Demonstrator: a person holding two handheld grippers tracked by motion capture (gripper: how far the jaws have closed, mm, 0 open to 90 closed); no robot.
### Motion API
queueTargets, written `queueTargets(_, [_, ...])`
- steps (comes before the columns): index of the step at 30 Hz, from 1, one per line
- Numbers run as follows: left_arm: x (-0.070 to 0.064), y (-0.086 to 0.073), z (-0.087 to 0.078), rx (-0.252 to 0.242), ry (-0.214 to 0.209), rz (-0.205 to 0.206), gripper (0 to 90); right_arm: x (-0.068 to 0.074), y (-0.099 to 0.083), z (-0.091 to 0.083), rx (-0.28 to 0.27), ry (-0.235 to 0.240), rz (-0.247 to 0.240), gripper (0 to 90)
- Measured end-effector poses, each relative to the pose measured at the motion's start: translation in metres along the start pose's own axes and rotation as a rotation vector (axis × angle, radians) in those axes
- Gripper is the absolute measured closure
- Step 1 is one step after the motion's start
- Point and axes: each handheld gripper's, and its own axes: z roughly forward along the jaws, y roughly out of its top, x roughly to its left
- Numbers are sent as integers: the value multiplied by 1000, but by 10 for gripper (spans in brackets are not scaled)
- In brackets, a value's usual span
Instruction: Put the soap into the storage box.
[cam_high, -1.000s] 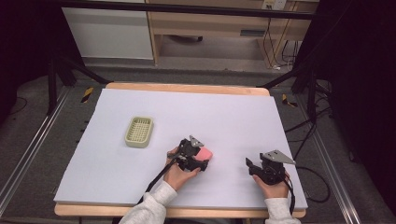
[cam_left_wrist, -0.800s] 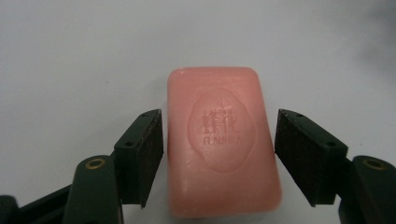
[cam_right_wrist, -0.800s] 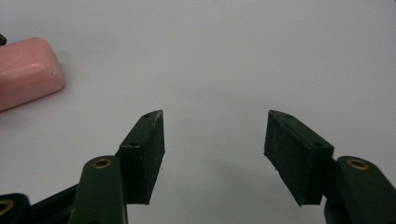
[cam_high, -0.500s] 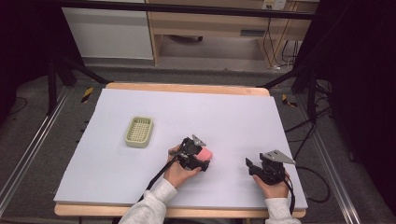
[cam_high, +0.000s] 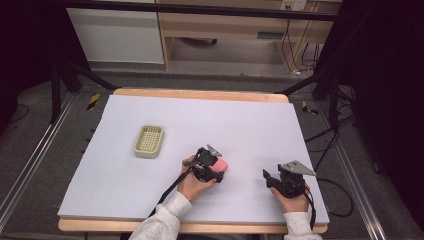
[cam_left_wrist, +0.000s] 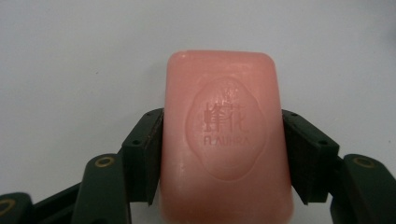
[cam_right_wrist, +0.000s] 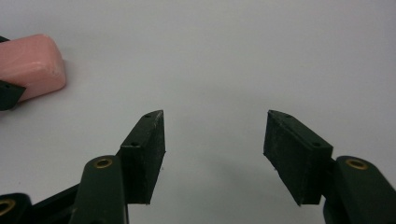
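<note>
Left tongs (cam_left_wrist: 223, 156): clamped on the long sides of the pink soap bar (cam_left_wrist: 224, 140), jaws pressed flat against both edges.
Soap bar: sat low over the white surface (cam_high: 260, 125), right of centre and toward the near edge.
Right tongs (cam_right_wrist: 215, 154): apart, nothing between the jaws, resting near the front right corner, well apart from the soap.
Green soap dish (cam_high: 149, 141): lay left of the soap, bare surface between them.
Open room: wide bare stretch toward the far edge.
</note>
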Motion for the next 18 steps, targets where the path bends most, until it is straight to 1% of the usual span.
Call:
queueTargets(8, [-1, 2, -1, 15, 9, 11, 371, 0, 0, 0, -1, 0, -3, 386])
queueTargets(11, [-1, 2, -2, 24, 13, 14, 372, 0, 0, 0, 0, 0, 3, 386])
queueTargets(12, [0, 2, -4, 28, 14, 19, 372, 0, 0, 0, -1, 0, 2, 387])
queueTargets(15, [1, 2, -8, 24, 14, 15, 372, 0, 0, 0, -2, 1, 1, 387])
queueTargets(17, [3, 2, -12, 15, 8, 15, 372, 0, 0, 0, -2, 1, 1, 386])
queueTargets(18, [3, 2, -17, 9, 7, 12, 372, 0, 0, 0, -4, -1, -3, 386])
